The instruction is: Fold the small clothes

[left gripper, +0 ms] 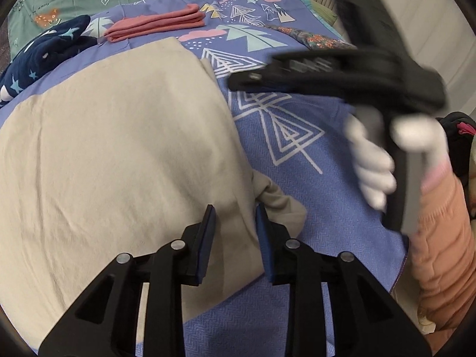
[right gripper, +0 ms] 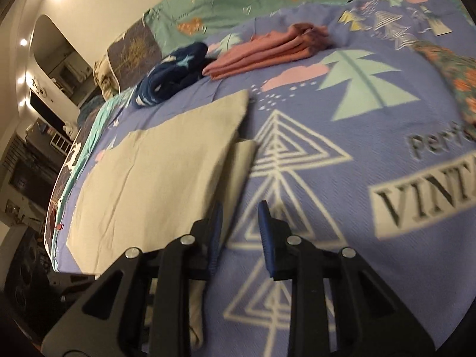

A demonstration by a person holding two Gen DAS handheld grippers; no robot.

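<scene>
Spread across a bed, a lilac blanket printed with white triangles and pale green trees serves as the work surface. At the 6 o'clock edge of the left wrist view, the left gripper is seen with its blue-padded jaws part-way open, a clear gap between them; beige cloth lies in that gap, yet whether the pads press on it cannot be told. From there the beige garment runs out toward 9 and 11 o'clock, laid flat and already doubled over, with a small flap sticking out just beside the pads at about 1 o'clock. At 3 o'clock the right gripper is held aloft in a white-gloved hand, blurred. In its own view its jaws stand equally part-open and nothing is held; blanket shows through the gap.

At 12 o'clock a folded pink garment rests well apart, and a navy star-print piece lies at 10 o'clock.

The beige cloth is judged light, soft and limp, neither fragile nor slippery; it would sag and crease unless lifted at two points. Corners or the doubled edge near the flap are judged the best holds.
</scene>
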